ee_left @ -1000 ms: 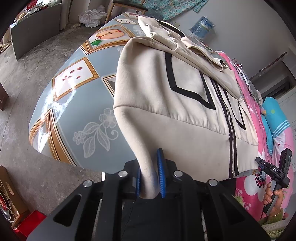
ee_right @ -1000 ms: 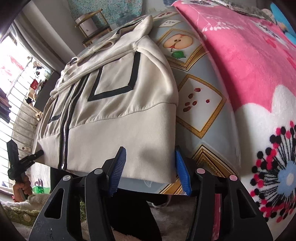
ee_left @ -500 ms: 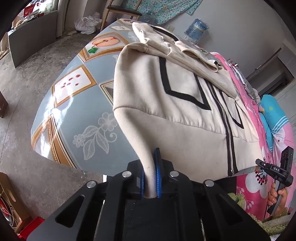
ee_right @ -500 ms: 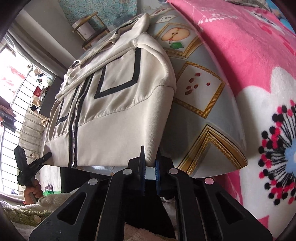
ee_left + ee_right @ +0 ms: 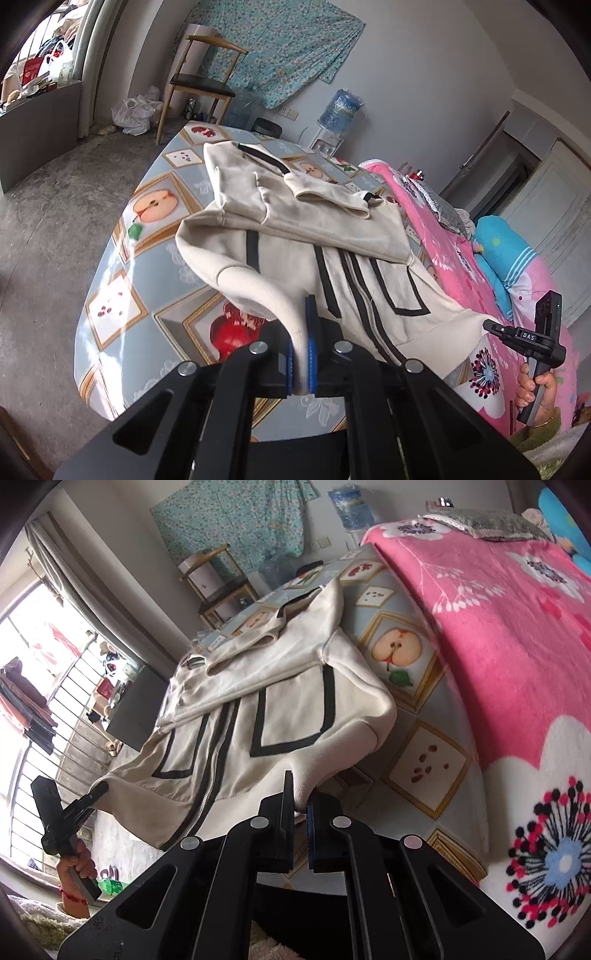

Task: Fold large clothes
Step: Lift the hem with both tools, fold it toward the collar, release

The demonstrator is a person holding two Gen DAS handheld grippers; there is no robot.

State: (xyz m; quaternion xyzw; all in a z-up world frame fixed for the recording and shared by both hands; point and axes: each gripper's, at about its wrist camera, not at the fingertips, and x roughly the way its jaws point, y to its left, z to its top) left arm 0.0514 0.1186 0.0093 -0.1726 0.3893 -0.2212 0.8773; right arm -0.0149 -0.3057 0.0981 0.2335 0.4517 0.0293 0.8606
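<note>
While both cameras look down along their fingers, I see my left tongs (image 5: pixel 302 350) pinched tight on one bottom corner of the cream jacket (image 5: pixel 295 236), its hem pulled up into a narrow tongue between the blue pads. My right tongs (image 5: pixel 300 812) are clamped the same way on the opposite hem corner, fabric bunched between the pads. Each hand (image 5: pixel 75 860) grips its handle from below, and both tools tilt downward toward the garment. Between the two corners the hem hangs raised off the surface (image 5: pixel 110 295), while the rest of the jacket lies on the fruit-patterned cloth, zip side up, black stripes showing, sleeves folded across the chest and the hood farthest from me. Just beside the surface lies a bed with a pink flowered blanket (image 5: pixel 498 609). Beyond stand a wooden chair (image 5: pixel 199 77), a water bottle (image 5: pixel 341 110) and a teal cloth (image 5: pixel 280 48) hung on the wall.
</note>
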